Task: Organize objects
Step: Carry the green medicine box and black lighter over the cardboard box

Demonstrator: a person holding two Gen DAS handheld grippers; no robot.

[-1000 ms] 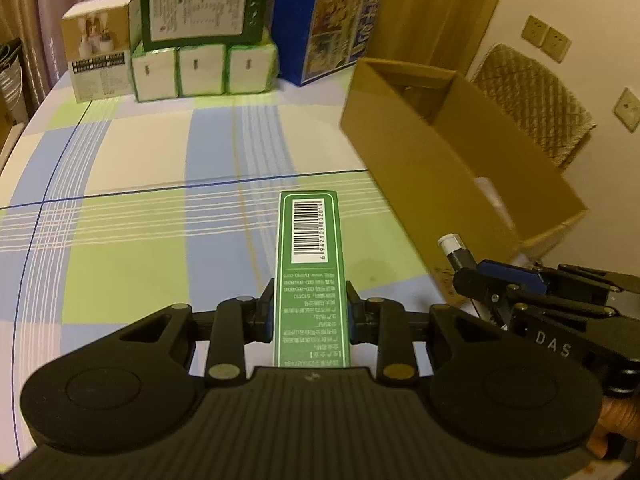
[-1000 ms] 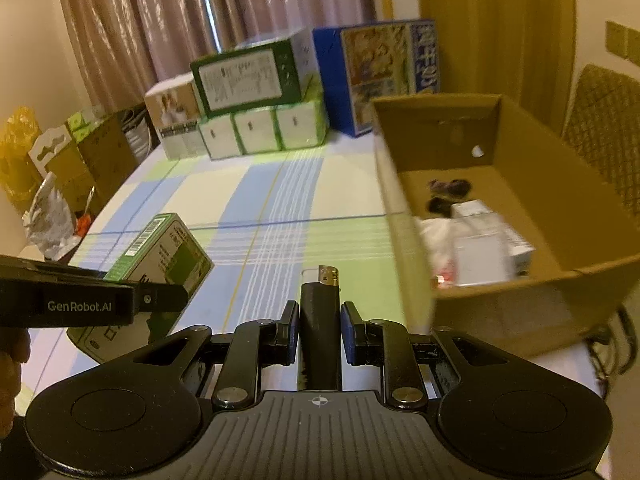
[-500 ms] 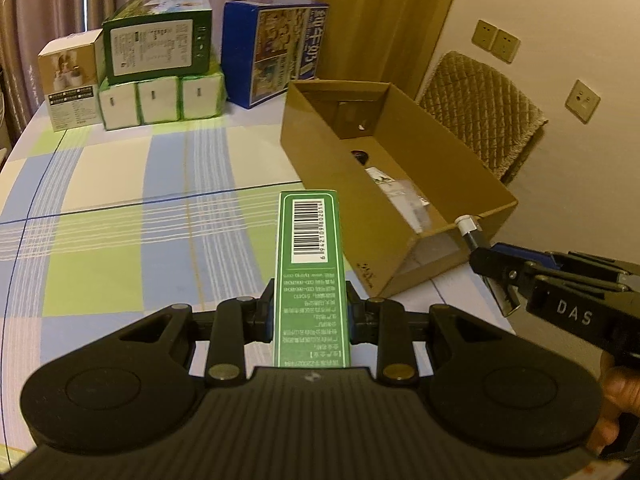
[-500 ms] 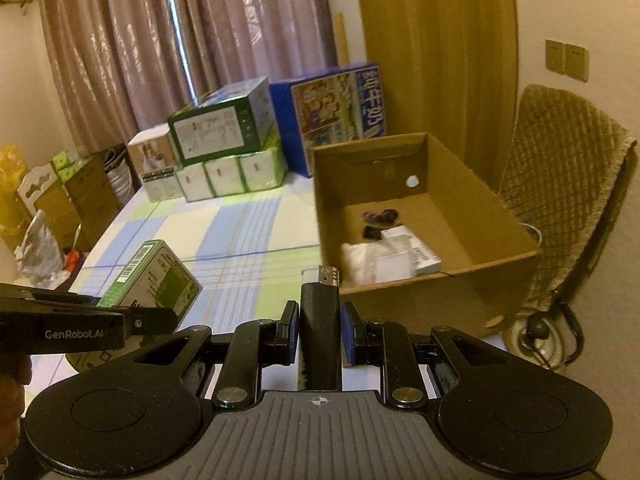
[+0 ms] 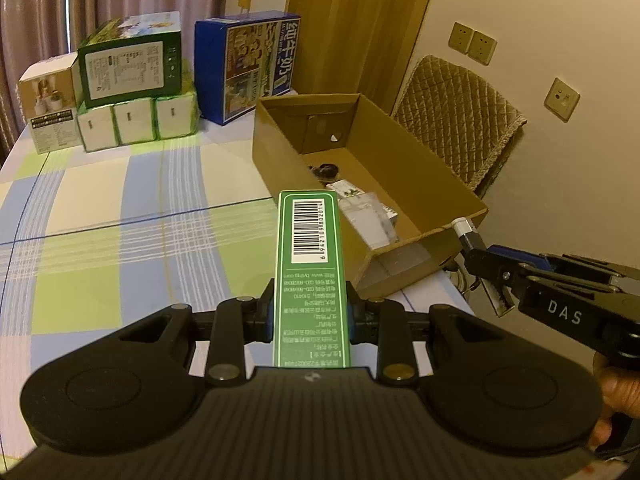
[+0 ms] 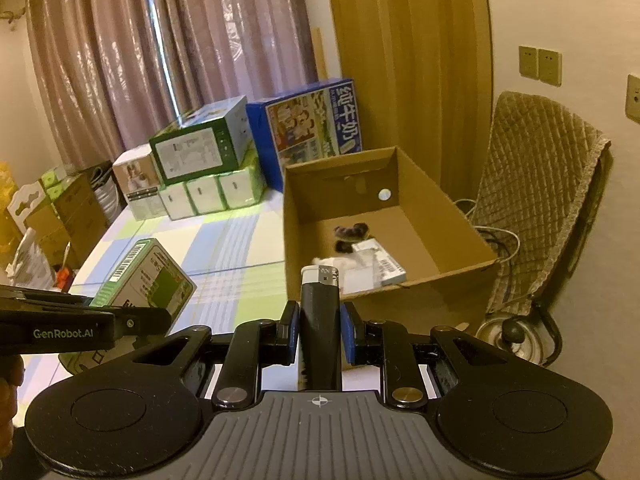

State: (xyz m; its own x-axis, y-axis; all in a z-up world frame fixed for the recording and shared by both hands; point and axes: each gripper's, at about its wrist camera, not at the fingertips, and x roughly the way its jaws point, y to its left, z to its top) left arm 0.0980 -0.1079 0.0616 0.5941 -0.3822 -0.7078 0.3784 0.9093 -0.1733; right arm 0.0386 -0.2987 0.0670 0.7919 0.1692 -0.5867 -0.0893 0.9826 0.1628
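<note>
Green cardboard fills the left gripper [image 5: 310, 316]: its two fingers are clamped on the long sides of a slim green carton [image 5: 310, 272], barcode face up, which juts forward toward 12 o'clock above the checked tablecloth [image 5: 120, 208]. Seen from the right wrist camera, the same carton [image 6: 148, 280] hangs tilted at 9 o'clock, pinched by the left tool. The right gripper [image 6: 320, 334] is closed on a black lighter [image 6: 320, 320], held upright with its white and metal head pointing to 12 o'clock. In the left wrist view that lighter [image 5: 464, 230] sits at 3 o'clock, its tip just beside the near corner of the open cardboard box [image 5: 400, 132]. The box stands on the table at 1 o'clock from the left tool and at 12 to 1 o'clock from the right one. Inside it lie a small white packet [image 6: 380, 260], a clear wrapped item beside it and some dark small things I cannot identify. Farther off, at 11 o'clock, stacked boxes [image 5: 132, 64] and a blue milk carton case [image 5: 256, 64] line the table's far edge. A quilted chair [image 6: 544, 184] stands beyond the box at 2 o'clock.
</note>
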